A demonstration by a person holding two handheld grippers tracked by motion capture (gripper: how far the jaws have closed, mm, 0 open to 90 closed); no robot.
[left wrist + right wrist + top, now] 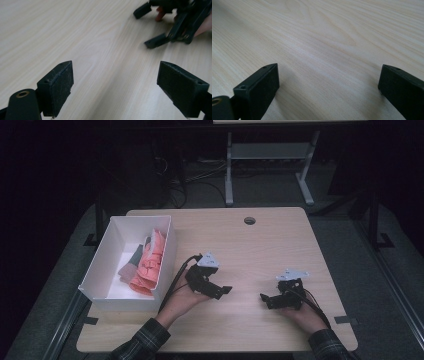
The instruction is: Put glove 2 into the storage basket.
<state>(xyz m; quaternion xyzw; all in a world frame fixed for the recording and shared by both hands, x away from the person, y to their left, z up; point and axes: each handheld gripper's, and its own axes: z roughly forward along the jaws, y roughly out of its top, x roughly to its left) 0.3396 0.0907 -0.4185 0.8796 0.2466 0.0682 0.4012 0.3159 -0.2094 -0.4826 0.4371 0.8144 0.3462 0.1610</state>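
Observation:
My left gripper (218, 291) rests low over the middle of the wooden table (260, 250), held in a hand with a plaid sleeve. In the left gripper view its jaws (115, 67) stand wide apart with bare wood between them. My right gripper (266, 300) sits a short way to the right, pointing toward the left one. Its jaws (329, 67) are also spread wide over bare wood. In the left gripper view the right gripper (142, 28) appears at the top right, open and holding nothing.
A white box (100, 265) stands at the table's left edge, holding a crumpled pink cloth (150, 262) and a grey piece (131, 260). A round cable hole (249, 220) sits near the far edge. Beyond the table stands a grey desk frame (270, 155).

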